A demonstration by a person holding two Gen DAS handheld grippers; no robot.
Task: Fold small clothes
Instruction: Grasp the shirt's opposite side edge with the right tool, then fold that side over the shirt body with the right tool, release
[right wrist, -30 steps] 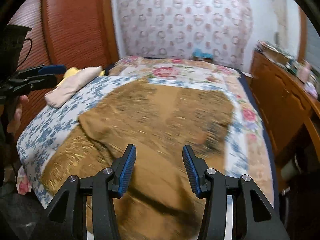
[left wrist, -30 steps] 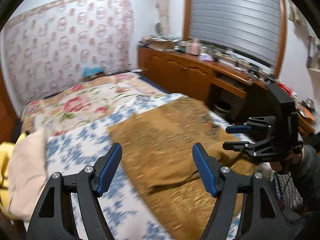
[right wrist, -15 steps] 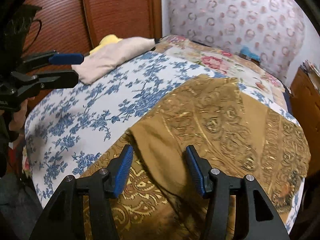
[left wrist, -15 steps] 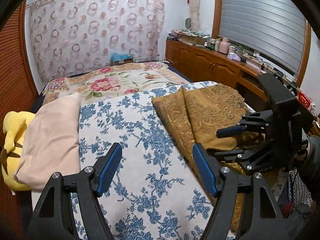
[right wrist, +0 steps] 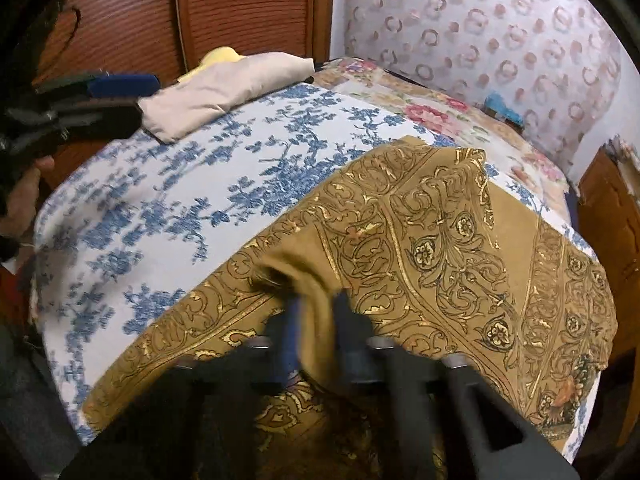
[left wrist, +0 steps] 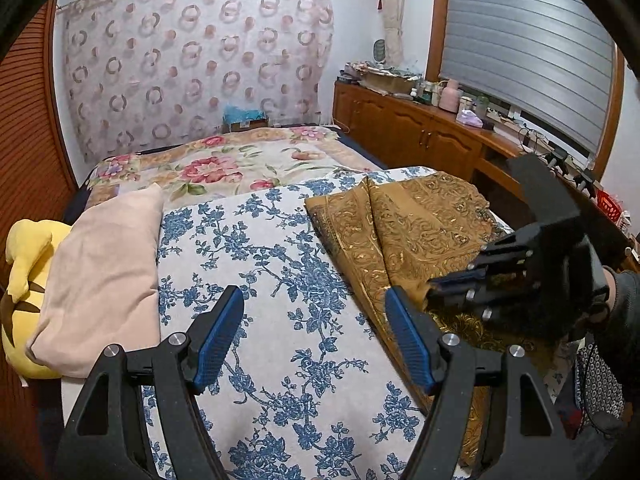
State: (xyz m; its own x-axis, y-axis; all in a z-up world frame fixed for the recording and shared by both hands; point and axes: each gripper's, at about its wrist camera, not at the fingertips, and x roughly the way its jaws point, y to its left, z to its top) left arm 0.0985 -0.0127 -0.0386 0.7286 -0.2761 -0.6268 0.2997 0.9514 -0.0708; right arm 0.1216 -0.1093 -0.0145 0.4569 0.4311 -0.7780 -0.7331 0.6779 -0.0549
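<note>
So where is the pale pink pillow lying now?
The pale pink pillow lies at the left of the left wrist view, on the blue-flowered sheet's edge, against the yellow plush toy.

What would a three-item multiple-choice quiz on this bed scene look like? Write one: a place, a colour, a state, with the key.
1. Where does the pink pillow lie?
A. on the gold cloth
B. beside the yellow plush toy, at the bed's edge
C. on the cabinet

2. What colour is the print on the white sheet?
A. blue
B. green
C. black

3. How is the right gripper?
A. open above the sheet
B. shut on the pillow
C. shut on a fold of the cloth

Key: 1 B, the pillow leans against the plush toy on the bed's wardrobe side. 2 A, blue flower sprigs cover the sheet. 3 C, its jaws have just been closing and now pinch a raised fold of the gold cloth; the left gripper is open over the sheet.
</note>
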